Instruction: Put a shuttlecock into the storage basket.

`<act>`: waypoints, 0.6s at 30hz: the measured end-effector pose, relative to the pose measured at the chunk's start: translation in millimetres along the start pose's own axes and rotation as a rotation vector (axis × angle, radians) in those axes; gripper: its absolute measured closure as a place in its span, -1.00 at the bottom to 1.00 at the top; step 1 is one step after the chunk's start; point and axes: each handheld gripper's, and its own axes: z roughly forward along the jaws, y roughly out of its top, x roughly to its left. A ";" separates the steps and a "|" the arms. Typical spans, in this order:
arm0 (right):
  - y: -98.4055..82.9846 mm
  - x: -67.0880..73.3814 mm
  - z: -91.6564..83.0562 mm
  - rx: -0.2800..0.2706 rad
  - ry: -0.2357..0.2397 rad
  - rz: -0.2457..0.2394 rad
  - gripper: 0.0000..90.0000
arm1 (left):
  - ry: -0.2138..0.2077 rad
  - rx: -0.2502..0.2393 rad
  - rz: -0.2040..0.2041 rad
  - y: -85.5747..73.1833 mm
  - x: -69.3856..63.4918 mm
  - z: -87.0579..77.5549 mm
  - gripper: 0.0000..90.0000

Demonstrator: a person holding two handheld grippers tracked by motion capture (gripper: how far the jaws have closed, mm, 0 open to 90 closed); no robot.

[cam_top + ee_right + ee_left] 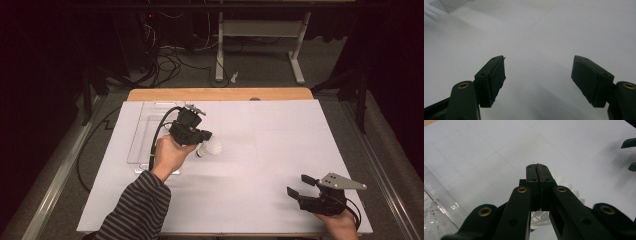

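at far left a clear plastic box [145,135] sits on the white table [260,165], more shuttlecocks visible through its wall. just right of it, my left gripper [202,139] hangs above the sheet, jaws pressed together on the feather skirt of a white shuttlecock [212,147]. at lower right, my right gripper [301,186] rests near the table's front edge, jaws wide and holding nothing. the pinch looks thin: a quick swing could slip the feathers free, or hard pressure crush them.

Shuttlecock [212,147] white feathers; tray [141,137] clear glossy plastic; table [280,145] matt white.
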 end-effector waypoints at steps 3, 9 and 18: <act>0.0 0.2 0.1 0.000 0.000 -0.001 -0.38 | 0.007 -0.004 -0.004 -1.8 1.9 -3.6 0.98; 0.0 0.2 0.0 0.000 -0.001 -0.001 -0.38 | 0.012 -0.014 -0.010 -4.4 4.3 -10.7 0.98; 0.0 0.4 -0.3 -0.001 -0.001 0.000 -0.38 | 0.031 -0.024 -0.011 -7.4 7.7 -18.5 0.98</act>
